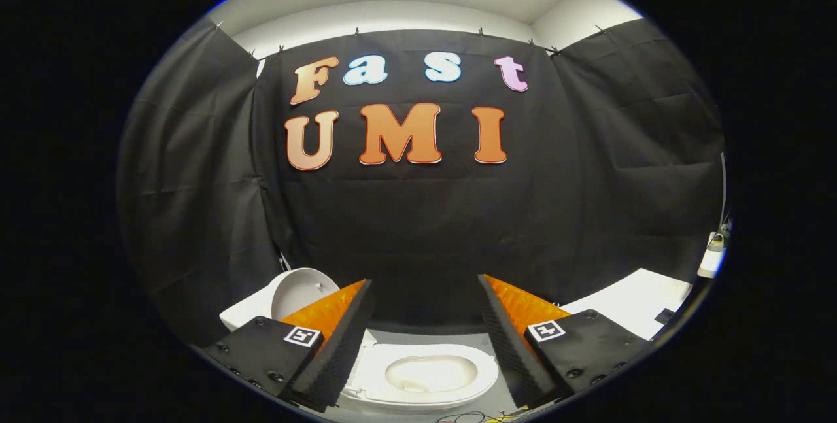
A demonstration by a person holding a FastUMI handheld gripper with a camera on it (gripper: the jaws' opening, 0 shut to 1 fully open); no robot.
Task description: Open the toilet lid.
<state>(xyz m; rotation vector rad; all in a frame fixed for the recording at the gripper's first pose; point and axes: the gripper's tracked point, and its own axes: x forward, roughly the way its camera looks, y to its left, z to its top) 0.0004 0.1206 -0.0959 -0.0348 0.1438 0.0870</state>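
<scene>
A white toilet stands on the floor below my gripper (425, 280). Its seat (480, 377) and the bowl opening (428, 372) show between my two fingers. The round white lid (302, 290) stands raised behind the left finger, leaning toward the white tank (243, 314). My fingers are spread wide apart above the bowl, with nothing between them and touching nothing.
Black cloth walls close the booth behind and on both sides of the toilet. A white flat surface (637, 302) lies beyond the right finger. A small white fitting (713, 256) hangs on the right wall. Thin cables (471, 418) lie on the floor near the bowl's front.
</scene>
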